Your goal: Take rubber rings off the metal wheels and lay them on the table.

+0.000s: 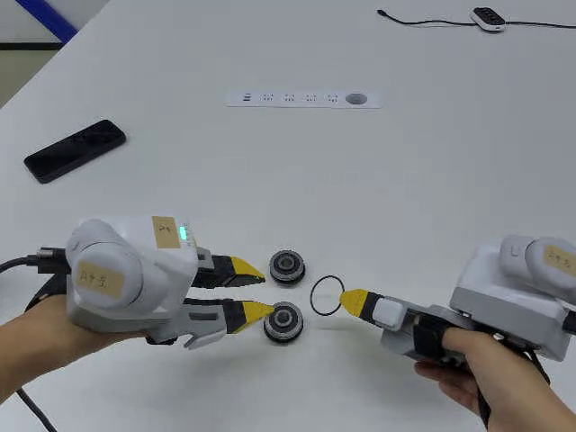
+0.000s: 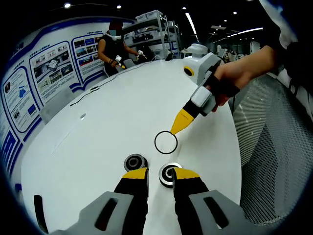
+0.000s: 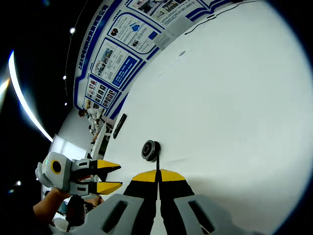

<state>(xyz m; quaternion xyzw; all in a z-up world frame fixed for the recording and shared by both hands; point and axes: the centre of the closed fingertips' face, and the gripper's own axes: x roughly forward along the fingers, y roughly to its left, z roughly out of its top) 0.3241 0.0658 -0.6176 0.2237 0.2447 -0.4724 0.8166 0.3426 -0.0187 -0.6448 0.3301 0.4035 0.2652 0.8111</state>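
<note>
Two small metal wheels lie on the white table (image 1: 423, 180), a far wheel (image 1: 287, 265) and a near wheel (image 1: 284, 321). My left gripper (image 1: 254, 290) stands open just left of them, its lower yellow tip almost touching the near wheel (image 2: 170, 175). The far wheel (image 2: 135, 161) sits ahead of the other jaw. A loose black rubber ring (image 1: 327, 295) lies right of the wheels. My right gripper (image 1: 353, 301) is shut on its right edge. In the right gripper view the ring (image 3: 158, 164) shows edge-on as a thin line rising from the shut gripper (image 3: 157, 175).
A black phone (image 1: 75, 150) lies at the far left and a white power strip (image 1: 304, 99) sits at the back centre. A black-and-white device (image 1: 489, 18) with a cable lies at the back right. A person (image 2: 115, 46) stands beyond the table's far end.
</note>
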